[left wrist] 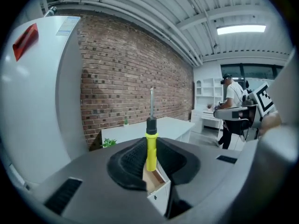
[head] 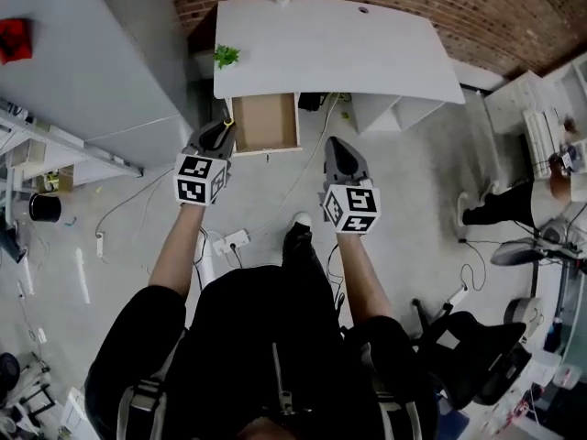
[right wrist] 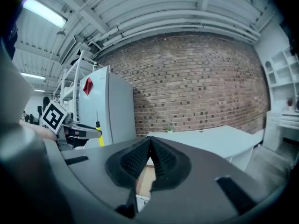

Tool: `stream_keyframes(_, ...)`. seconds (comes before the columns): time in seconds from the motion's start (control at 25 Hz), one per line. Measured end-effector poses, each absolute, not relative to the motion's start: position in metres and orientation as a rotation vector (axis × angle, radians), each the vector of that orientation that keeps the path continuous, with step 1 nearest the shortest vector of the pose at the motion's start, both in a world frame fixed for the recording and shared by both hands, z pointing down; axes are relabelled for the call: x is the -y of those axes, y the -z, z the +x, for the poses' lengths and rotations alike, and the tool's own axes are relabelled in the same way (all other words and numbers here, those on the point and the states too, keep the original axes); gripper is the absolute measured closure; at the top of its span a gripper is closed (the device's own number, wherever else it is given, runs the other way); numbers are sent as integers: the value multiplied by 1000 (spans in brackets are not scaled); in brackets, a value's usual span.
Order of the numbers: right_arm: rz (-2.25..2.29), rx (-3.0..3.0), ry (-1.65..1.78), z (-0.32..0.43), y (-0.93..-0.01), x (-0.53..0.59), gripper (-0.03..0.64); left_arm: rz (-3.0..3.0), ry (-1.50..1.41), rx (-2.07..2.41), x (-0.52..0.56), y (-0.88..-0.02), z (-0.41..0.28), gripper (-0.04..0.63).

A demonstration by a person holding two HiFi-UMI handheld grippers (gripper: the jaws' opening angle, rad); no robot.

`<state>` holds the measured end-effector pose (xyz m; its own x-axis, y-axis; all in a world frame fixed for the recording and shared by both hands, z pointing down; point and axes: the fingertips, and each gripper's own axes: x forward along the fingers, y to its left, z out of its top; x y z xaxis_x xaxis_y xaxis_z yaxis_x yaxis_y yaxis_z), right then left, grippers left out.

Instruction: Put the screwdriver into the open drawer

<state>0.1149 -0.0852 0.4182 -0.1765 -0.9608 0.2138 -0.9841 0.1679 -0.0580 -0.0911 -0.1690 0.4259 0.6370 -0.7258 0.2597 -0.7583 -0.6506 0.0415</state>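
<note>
Screwdriver [left wrist: 151,136] stands upright, clamped in the left tool [left wrist: 150,152] near the open drawer [head: 264,123]; right tool [right wrist: 150,146] closed on nothing.

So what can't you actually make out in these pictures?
Screwdriver tip: too thin to identify in the left gripper view; in the head view the left gripper hides most of it.
Open drawer: both gripper views show only a sliver between the jaws.
Red object: cut by the head view's left edge.
</note>
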Motion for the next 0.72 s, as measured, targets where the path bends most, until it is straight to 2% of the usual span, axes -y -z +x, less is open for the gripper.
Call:
stream_keyframes(0.36,1712,2466,-354,184,-421,183,611,2518,-375,1453,216,-440,-41,517)
stream_keyframes(0.72,1613,2480,-440,198,-455,215,611,2430,-465,1449,236,-483,-22,517)
